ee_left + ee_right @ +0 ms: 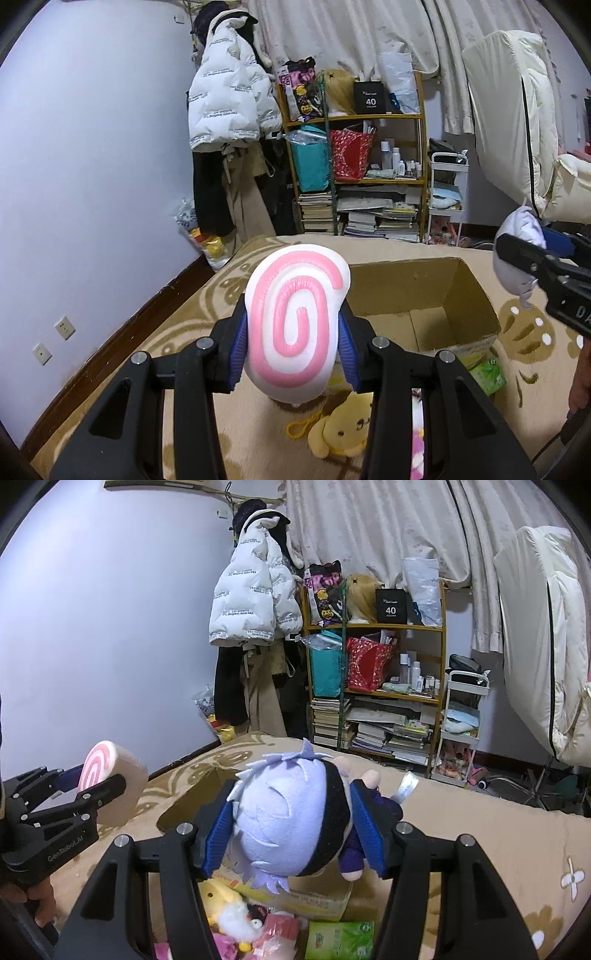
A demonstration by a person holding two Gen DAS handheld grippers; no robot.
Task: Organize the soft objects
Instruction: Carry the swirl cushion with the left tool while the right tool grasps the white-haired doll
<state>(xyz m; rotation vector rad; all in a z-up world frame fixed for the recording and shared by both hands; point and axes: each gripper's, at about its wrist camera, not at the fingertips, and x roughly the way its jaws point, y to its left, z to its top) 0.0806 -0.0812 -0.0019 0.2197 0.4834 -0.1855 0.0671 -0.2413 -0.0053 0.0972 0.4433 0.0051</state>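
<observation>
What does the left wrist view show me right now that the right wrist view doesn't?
Only the left wrist view: the inside of the cardboard box, where nothing is visible, and a yellow bear plush on the blanket below the left gripper.

Only the right wrist view: the lavender-haired doll seen close between the right gripper fingers, and a yellow and white plush beneath it.

Both: the pink swirl cushion clamped in the left gripper, the box, the green packet and the bookshelf.
</observation>
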